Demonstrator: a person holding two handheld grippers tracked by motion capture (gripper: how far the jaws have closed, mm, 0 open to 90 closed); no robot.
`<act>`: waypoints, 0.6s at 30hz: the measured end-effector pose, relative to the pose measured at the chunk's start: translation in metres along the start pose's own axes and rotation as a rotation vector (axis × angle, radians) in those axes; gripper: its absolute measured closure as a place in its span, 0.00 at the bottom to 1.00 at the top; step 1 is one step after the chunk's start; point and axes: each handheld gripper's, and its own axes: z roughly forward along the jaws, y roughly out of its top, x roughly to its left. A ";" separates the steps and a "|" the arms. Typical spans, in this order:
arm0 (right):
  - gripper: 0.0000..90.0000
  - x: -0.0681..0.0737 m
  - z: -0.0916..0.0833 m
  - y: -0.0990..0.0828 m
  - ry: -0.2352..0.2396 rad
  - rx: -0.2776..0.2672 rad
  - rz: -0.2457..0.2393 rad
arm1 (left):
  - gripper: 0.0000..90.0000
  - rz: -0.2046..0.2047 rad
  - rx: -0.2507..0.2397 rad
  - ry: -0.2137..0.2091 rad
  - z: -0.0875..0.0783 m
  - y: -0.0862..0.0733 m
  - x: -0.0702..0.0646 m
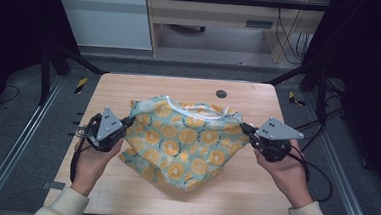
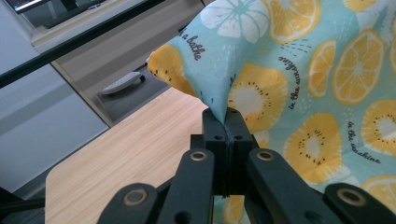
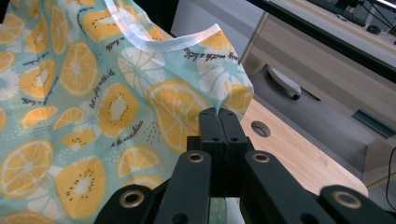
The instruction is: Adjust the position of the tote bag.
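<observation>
Two grippers, the left gripper (image 1: 127, 121) and the right gripper (image 1: 246, 127), have their fingers closed tight on opposite side edges of the cloth (image 1: 184, 139), which hangs stretched between them, its lower part resting mid-desk (image 1: 129, 86). The grasp looks done. Judging by the slack and bunched lower edge, spreading or folding the cloth is left.

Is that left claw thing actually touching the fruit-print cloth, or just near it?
Touching. In the left gripper view the left gripper has its black jaws shut together, with a fold of the cloth pinched between them and rising out of the tips.
</observation>
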 end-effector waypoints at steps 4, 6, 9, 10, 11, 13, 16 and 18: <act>1.00 0.007 -0.007 -0.002 -0.001 -0.009 -0.002 | 1.00 0.000 -0.008 0.003 -0.007 -0.001 -0.003; 1.00 0.010 -0.010 -0.003 0.000 -0.015 0.000 | 1.00 -0.001 -0.014 0.004 -0.010 -0.002 -0.005; 1.00 0.016 -0.015 -0.006 0.006 -0.020 -0.005 | 1.00 -0.001 -0.023 0.010 -0.016 -0.007 -0.008; 1.00 0.017 -0.016 -0.007 0.007 -0.021 -0.009 | 1.00 -0.002 -0.027 0.013 -0.018 -0.009 -0.010; 1.00 0.020 -0.017 -0.007 0.009 -0.022 -0.008 | 1.00 -0.005 -0.035 0.020 -0.020 -0.011 -0.011; 1.00 0.024 -0.019 -0.009 0.013 -0.026 -0.008 | 1.00 -0.006 -0.041 0.025 -0.023 -0.015 -0.014; 1.00 0.030 -0.021 -0.014 0.023 -0.028 -0.002 | 1.00 -0.013 -0.044 0.024 -0.026 -0.021 -0.017; 1.00 0.034 -0.022 -0.018 0.032 -0.028 0.002 | 1.00 -0.022 -0.046 0.021 -0.028 -0.026 -0.018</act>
